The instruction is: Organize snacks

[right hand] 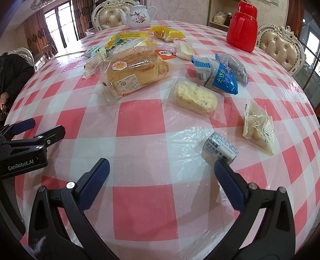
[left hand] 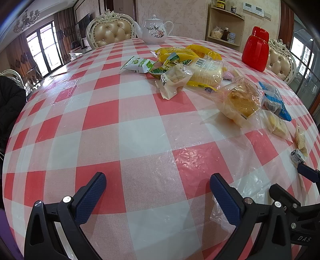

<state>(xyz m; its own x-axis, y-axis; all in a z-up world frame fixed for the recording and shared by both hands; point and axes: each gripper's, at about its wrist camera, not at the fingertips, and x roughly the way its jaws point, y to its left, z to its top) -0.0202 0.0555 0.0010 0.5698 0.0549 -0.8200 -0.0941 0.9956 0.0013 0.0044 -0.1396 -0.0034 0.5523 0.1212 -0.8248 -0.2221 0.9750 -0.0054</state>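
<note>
Both views sit low over the near edge of the checked table [left hand: 140, 140], facing its far edge. Left wrist view: further left, snacks toward far right. Right wrist view: closer to the snack pile. Shared: bread packet [left hand: 240, 100] [right hand: 136, 74], teapot [left hand: 154, 30] [right hand: 138, 17], red flask [left hand: 256, 48] [right hand: 243, 26].

1. A home dining room is showing here: a round table [left hand: 140, 140] is wearing a red-and-white checked cloth under clear plastic.
2. Ornate tufted chairs [left hand: 112, 32] are standing around it.
3. A floral teapot [left hand: 154, 30] and red thermos [right hand: 243, 26] are sitting on it.
4. Curtained glass doors [left hand: 43, 46] are letting in daylight.
</note>
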